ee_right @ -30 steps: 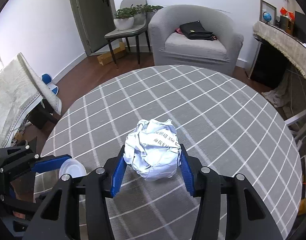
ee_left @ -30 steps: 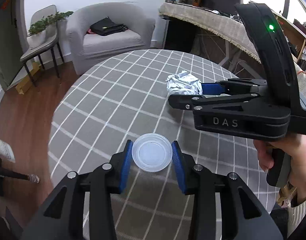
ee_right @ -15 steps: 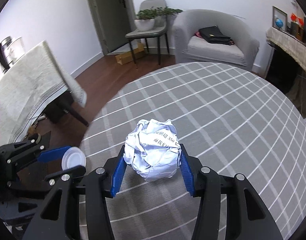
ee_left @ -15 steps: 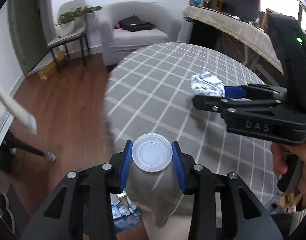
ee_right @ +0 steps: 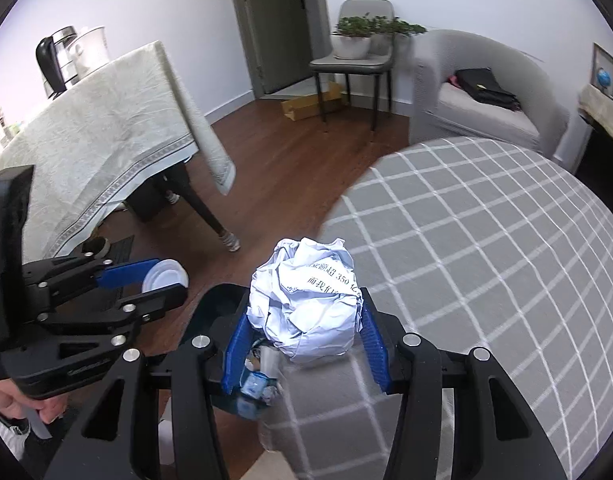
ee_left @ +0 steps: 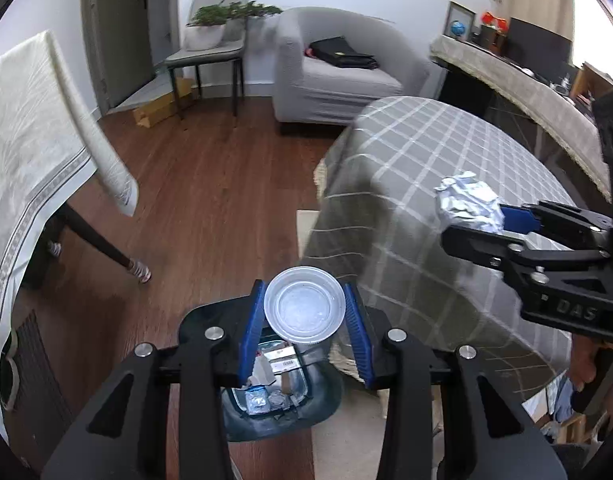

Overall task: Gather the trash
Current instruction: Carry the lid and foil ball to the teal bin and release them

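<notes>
My left gripper (ee_left: 304,313) is shut on a clear plastic cup (ee_left: 304,309), its blue pads pressing on both sides. It hangs over a dark blue trash bin (ee_left: 266,408) on the floor, which holds wrappers and scraps. My right gripper (ee_right: 304,334) is shut on a crumpled ball of printed paper (ee_right: 306,300), at the edge of the round table (ee_right: 486,248) and above the trash bin (ee_right: 254,388). In the left wrist view the right gripper (ee_left: 486,220) with the paper ball (ee_left: 468,202) is at the right. In the right wrist view the left gripper (ee_right: 166,282) with the cup (ee_right: 164,276) is at the left.
The round table (ee_left: 426,168) wears a grey checked cloth that hangs down beside the bin. A second table with a cream cloth (ee_left: 30,152) stands at the left, its dark leg (ee_left: 102,244) near the bin. An armchair (ee_left: 330,72), a chair with plants (ee_left: 210,40) and a kettle (ee_right: 62,60) are farther off.
Both grippers have swung left off the round tabletop, each keeping its load. The cup and paper ball, earlier over the table, now hang over the floor and the trash bin.
</notes>
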A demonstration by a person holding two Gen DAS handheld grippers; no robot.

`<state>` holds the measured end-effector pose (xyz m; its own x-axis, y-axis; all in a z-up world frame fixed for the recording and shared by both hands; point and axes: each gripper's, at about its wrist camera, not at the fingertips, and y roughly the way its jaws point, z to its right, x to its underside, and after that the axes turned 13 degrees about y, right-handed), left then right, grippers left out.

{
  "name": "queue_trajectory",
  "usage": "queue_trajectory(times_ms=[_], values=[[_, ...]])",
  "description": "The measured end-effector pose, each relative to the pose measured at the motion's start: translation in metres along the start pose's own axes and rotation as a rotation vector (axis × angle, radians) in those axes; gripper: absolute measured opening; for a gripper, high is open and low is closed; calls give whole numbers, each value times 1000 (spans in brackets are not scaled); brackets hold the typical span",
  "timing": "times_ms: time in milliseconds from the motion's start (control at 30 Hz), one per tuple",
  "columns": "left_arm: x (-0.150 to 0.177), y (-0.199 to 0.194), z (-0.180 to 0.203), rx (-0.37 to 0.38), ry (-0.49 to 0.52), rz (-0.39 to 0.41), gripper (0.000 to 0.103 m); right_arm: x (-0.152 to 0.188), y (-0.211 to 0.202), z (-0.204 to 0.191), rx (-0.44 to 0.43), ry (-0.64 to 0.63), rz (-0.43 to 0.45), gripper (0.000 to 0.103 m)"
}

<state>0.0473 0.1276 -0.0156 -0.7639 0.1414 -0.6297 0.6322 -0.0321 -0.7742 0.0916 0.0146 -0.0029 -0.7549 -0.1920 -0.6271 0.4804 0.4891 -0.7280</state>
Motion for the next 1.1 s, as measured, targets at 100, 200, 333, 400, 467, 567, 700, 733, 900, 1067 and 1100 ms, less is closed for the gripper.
queue_trajectory(times_ms=[100, 200, 333, 400, 467, 567, 700, 733, 900, 1067, 1100], values=[[6, 5, -16, 1, -33, -4, 42, -3, 9, -12, -21, -2, -8, 50], [16, 15, -28, -18, -41, -28, 42, -3, 15, -25, -38, -13, -17, 50], [29, 34, -44, -24, -66, -84, 42, -2, 31, -49, -57, -45, -43, 50], [33, 38, -52, -20, -80, -97, 42, -1, 38, -56, -59, -55, -59, 50], [40, 43, -60, -20, -95, -112, 42, 2, 49, -65, -56, -66, -84, 50], [49, 50, -70, -10, -114, -134, 42, 4, 64, -72, -47, -74, -119, 50], [64, 61, -80, -10, -125, -179, 42, 8, 82, -77, -31, -73, -164, 50], [67, 64, -82, -9, -127, -192, 42, 9, 86, -78, -27, -73, -175, 50], [79, 74, -92, 4, -146, -237, 42, 14, 106, -84, -9, -74, -230, 50], [88, 83, -99, 38, -169, -277, 43, 20, 124, -93, 4, -86, -279, 50], [88, 84, -100, 38, -169, -283, 45, 21, 125, -93, 5, -86, -285, 50]])
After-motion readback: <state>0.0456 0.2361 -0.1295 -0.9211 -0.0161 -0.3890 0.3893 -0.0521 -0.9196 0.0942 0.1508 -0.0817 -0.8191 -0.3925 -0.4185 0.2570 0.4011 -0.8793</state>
